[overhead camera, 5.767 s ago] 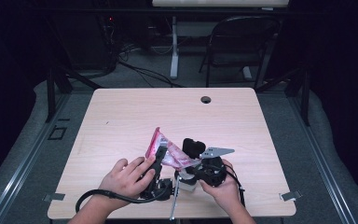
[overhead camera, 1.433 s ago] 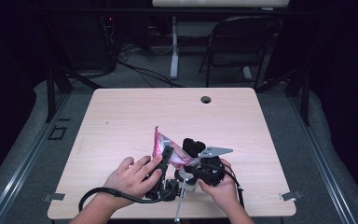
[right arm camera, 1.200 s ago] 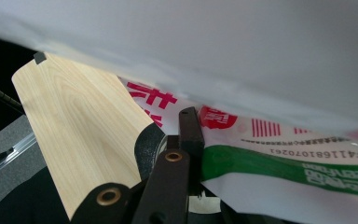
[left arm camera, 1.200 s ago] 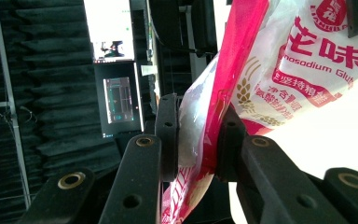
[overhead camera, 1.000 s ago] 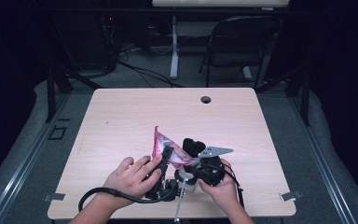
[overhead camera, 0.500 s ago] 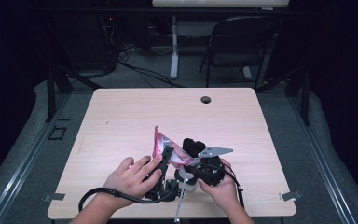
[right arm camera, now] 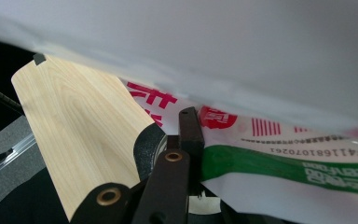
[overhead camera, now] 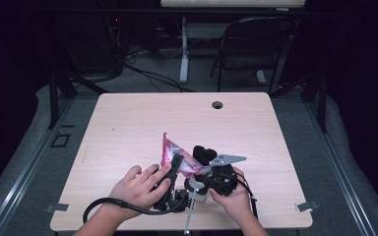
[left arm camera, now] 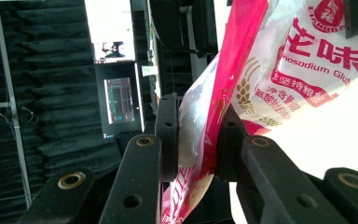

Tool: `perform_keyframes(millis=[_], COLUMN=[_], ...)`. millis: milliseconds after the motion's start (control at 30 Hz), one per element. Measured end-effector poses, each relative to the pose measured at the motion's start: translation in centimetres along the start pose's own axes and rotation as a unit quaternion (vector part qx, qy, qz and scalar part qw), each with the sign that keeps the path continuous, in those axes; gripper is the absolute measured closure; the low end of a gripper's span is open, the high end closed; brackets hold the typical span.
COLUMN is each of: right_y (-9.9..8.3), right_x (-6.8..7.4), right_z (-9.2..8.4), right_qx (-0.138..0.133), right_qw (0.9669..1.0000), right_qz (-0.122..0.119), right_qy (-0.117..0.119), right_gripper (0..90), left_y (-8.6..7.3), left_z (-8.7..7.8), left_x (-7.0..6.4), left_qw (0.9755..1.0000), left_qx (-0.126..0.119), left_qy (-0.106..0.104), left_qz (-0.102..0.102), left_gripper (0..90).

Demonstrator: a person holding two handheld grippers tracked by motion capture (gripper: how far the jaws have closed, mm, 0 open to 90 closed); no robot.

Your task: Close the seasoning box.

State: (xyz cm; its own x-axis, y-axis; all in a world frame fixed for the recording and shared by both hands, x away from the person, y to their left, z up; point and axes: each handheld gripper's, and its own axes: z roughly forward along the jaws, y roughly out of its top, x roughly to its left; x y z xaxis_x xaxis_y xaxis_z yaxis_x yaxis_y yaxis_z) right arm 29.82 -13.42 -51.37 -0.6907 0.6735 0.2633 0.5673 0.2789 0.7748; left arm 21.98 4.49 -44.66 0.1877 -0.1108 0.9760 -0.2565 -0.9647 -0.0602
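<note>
In the high view, a red-and-white snack bag (overhead camera: 177, 156) was held up just above the wooden table (overhead camera: 128, 123), at about six o'clock from the cable hole (overhead camera: 217, 104) and close to the near edge. Compared with the picture of some seconds before, the bag had been drawn slightly nearer and the left gripper (overhead camera: 176, 164) re-seated on its edge; over the last second nothing was moved, so a steady two-handed hold, perhaps for tearing open, is judged. In the left gripper view, the bag (left arm camera: 261, 79) was pinched between the black jaws at twelve o'clock. In the right gripper view, the right gripper (right arm camera: 186, 135) was pressed together on the bag's printed edge (right arm camera: 279, 158), with the table at nine o'clock.
</note>
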Motion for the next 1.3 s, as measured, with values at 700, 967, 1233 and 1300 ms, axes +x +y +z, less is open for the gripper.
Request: perform_keyframes(millis=[700,967,1233,1300], right_y=[0.0,0.0,0.0,0.0], right_x=[0.2,0.3,0.3,0.3], right_z=[-0.1,-0.1,-0.3,-0.4], right_qx=[0.009,0.005,0.002,0.002], right_qw=[0.9999,0.9999,0.9999,0.9998], right_qz=[-0.009,-0.012,-0.014,-0.016], right_qy=[-0.006,-0.01,-0.009,-0.011], right_gripper=[90.0,90.0,90.0,90.0], left_y=[-3.0,-3.4,-3.9,-4.0], left_z=[-0.2,0.0,-0.1,-0.1], left_x=[-2.1,-2.5,-2.7,-2.7], left_qw=[0.9973,0.9965,0.995,0.9944], left_qx=[0.019,0.022,0.02,0.02], left_qy=[-0.016,-0.018,-0.023,-0.024], left_qz=[-0.069,-0.079,-0.095,-0.1], left_gripper=[77.2,77.3,77.4,77.4])
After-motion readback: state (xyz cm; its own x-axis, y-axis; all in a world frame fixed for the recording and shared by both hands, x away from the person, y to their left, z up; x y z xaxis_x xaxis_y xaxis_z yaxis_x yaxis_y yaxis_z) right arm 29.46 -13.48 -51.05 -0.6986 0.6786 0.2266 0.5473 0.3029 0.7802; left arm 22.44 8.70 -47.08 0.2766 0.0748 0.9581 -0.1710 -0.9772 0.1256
